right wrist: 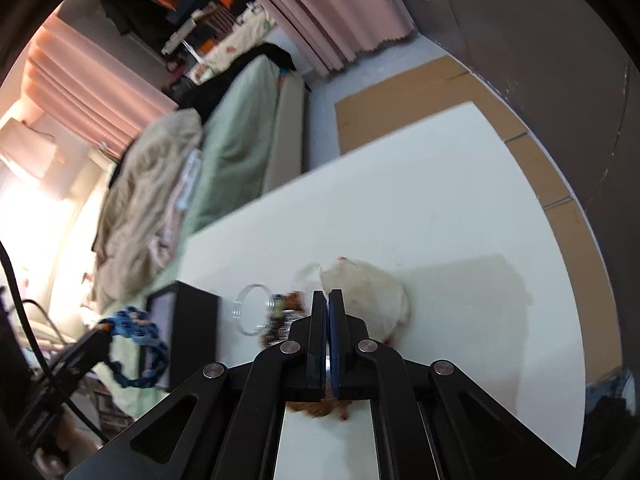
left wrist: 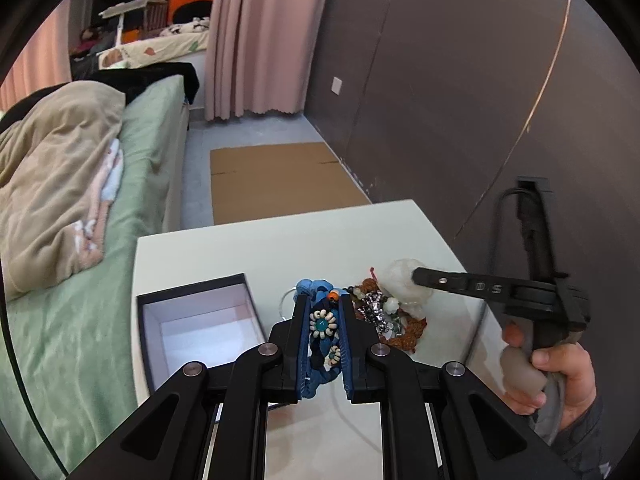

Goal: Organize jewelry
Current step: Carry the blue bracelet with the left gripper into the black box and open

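Note:
My left gripper [left wrist: 324, 300] is shut on a blue braided bracelet [left wrist: 322, 322] with bead flowers and holds it above the white table [left wrist: 280, 248]. The bracelet also shows in the right wrist view [right wrist: 134, 332], hanging from the left gripper [right wrist: 106, 326]. An open black box [left wrist: 200, 320] with a white inside stands left of it. A jewelry pile [left wrist: 384, 312] with a whitish pouch [left wrist: 404, 280] lies to the right. My right gripper [right wrist: 329, 294] is shut, its tips over the pile [right wrist: 284, 312] beside the pouch [right wrist: 368, 292]; whether it grips anything is hidden.
A clear bangle [right wrist: 250, 314] lies on the table between box [right wrist: 192, 328] and pile. A bed [left wrist: 132, 184] with a beige blanket runs along the table's left. Flat cardboard [left wrist: 280, 180] lies on the floor beyond. A dark wall [left wrist: 480, 100] stands on the right.

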`<state>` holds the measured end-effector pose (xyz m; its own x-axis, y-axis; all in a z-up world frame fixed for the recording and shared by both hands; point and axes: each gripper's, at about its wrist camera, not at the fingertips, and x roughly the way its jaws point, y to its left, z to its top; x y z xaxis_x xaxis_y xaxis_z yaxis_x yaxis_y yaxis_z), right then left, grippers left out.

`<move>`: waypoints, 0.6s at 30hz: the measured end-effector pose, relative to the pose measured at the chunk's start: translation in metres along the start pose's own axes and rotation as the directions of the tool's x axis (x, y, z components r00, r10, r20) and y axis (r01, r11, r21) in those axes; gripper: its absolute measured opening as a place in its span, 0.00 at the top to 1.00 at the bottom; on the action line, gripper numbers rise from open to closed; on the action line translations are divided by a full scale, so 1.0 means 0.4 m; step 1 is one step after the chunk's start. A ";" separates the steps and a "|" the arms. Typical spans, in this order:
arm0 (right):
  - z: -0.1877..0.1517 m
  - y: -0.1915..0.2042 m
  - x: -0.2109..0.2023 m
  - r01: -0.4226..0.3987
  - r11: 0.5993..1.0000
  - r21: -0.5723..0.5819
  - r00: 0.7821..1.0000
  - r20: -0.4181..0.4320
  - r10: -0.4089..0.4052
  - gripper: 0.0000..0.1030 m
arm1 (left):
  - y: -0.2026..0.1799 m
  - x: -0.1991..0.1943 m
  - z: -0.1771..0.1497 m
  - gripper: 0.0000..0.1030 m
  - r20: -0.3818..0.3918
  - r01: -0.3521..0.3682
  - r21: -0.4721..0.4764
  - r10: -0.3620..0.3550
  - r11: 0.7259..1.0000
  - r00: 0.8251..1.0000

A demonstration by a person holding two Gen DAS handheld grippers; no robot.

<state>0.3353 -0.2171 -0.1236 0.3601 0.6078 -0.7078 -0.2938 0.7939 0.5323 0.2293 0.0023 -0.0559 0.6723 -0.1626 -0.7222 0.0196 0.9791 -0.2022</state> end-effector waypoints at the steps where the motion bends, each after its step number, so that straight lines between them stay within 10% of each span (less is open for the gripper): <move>1: 0.001 0.012 -0.015 -0.004 1.000 -0.006 1.000 0.012 0.004 0.97 | 0.008 -0.010 0.000 0.86 0.006 0.004 -0.009 -0.004 1.000 1.000; 18: 0.005 0.300 -0.080 -0.110 0.981 -0.161 0.992 0.038 0.117 0.97 | 0.146 -0.149 -0.015 0.86 0.094 0.001 -0.101 0.009 0.995 0.995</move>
<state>0.2903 -0.1413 -0.0359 0.3564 0.6970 -0.6223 -0.4705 0.7093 0.5250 0.1858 0.0684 -0.0286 0.7394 -0.1419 -0.6582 -0.0545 0.9617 -0.2685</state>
